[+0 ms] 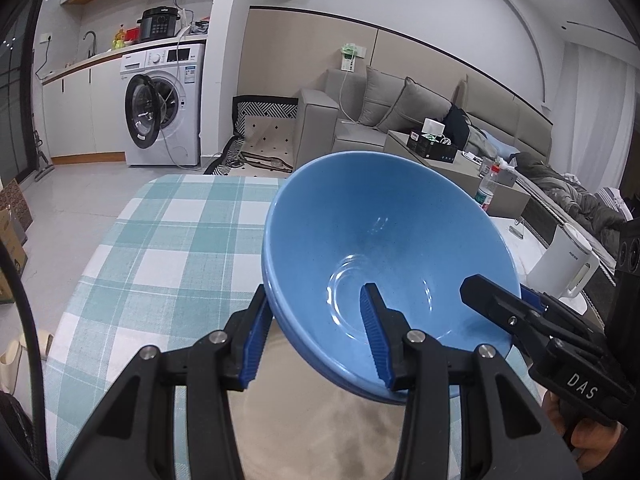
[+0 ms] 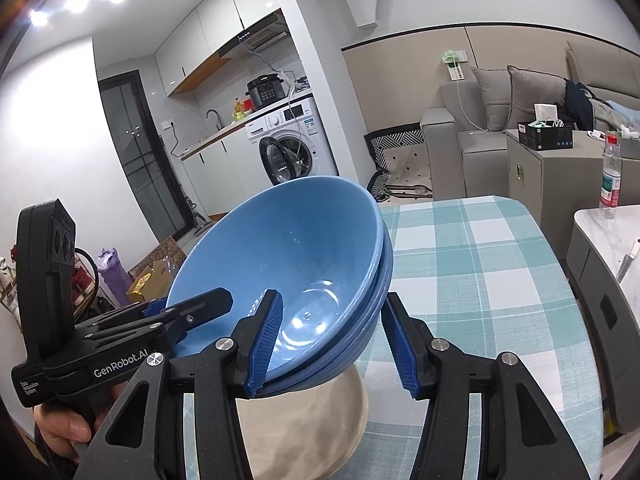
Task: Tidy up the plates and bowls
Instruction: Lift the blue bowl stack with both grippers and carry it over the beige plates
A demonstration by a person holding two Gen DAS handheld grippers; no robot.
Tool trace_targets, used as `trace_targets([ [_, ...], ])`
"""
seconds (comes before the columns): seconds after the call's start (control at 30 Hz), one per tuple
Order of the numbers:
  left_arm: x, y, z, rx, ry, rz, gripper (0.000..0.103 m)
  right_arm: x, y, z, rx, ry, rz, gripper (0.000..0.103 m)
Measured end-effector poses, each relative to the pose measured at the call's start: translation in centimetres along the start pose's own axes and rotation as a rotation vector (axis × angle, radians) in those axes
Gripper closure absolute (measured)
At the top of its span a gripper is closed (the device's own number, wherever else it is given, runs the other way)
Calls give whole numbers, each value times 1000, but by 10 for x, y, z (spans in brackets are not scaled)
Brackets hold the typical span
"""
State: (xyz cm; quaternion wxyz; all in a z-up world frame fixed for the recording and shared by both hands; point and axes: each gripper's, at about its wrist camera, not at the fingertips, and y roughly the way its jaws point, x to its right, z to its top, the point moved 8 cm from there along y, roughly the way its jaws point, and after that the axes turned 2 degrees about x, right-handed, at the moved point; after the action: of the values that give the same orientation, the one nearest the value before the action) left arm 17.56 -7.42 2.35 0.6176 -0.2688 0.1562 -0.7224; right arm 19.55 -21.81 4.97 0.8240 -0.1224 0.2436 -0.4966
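Note:
A stack of blue bowls (image 1: 384, 240) hangs tilted above a beige plate (image 1: 316, 420) on the checked tablecloth (image 1: 160, 240). My left gripper (image 1: 316, 340) is shut on the stack's left rim, one finger inside and one outside. My right gripper (image 2: 336, 336) is shut on the opposite rim of the blue bowls (image 2: 288, 240); its jaw looks wider than the rim. The right gripper also shows in the left wrist view (image 1: 496, 300), and the left gripper in the right wrist view (image 2: 192, 308). The beige plate (image 2: 312, 420) lies under the stack.
A white kettle (image 1: 568, 264) stands on a side counter to the right. A plastic bottle (image 2: 610, 176) stands on the marble counter (image 2: 608, 232). A sofa, a washing machine (image 1: 168, 100) and boxes on the floor lie beyond the table.

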Motion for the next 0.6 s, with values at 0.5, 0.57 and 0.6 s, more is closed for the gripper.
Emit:
trace_targets([
  [0.5, -24, -15, -17, -7, -51, 27, 59, -29, 10, -15, -54, -28, 25, 51],
  [0.57, -27, -15, -20, -11, -58, 25, 59, -30, 11, -17, -63, -31, 26, 51],
  [0.6, -28, -15, -21, -13, -62, 25, 59, -31, 12, -18, -64, -30, 28, 51],
])
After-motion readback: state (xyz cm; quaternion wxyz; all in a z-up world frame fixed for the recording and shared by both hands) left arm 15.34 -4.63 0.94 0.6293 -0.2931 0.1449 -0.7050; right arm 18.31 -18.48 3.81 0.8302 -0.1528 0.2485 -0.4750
